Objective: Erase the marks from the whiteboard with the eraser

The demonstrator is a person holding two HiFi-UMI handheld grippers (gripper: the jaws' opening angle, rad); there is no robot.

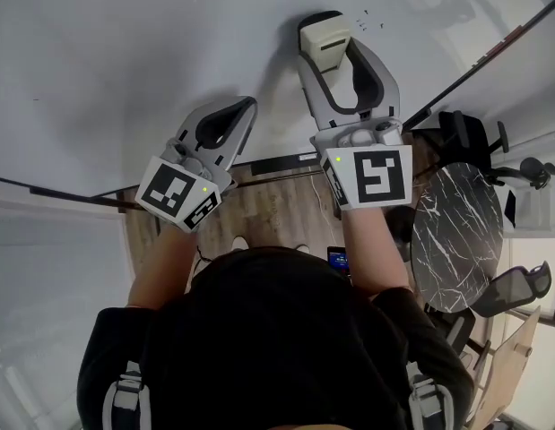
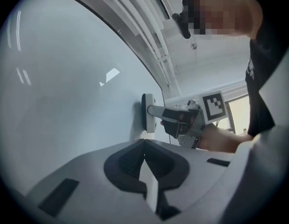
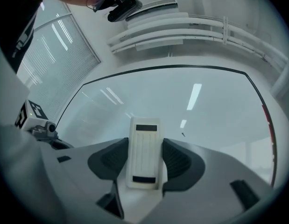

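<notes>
Right gripper point(image 3: 144, 161) has its fingers gripping the eraser point(image 1: 324, 36) flat on the whiteboard point(image 1: 125, 61), top middle, by tiny marks point(image 1: 368, 19); left gripper point(image 2: 144, 144) fingers are clenched, empty.

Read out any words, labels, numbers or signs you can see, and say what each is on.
No readable text anywhere.
The cube on the left gripper and the cube on the right gripper: square black-and-white patterns, not letters.
The marks on the whiteboard near the eraser: too small to read.
</notes>
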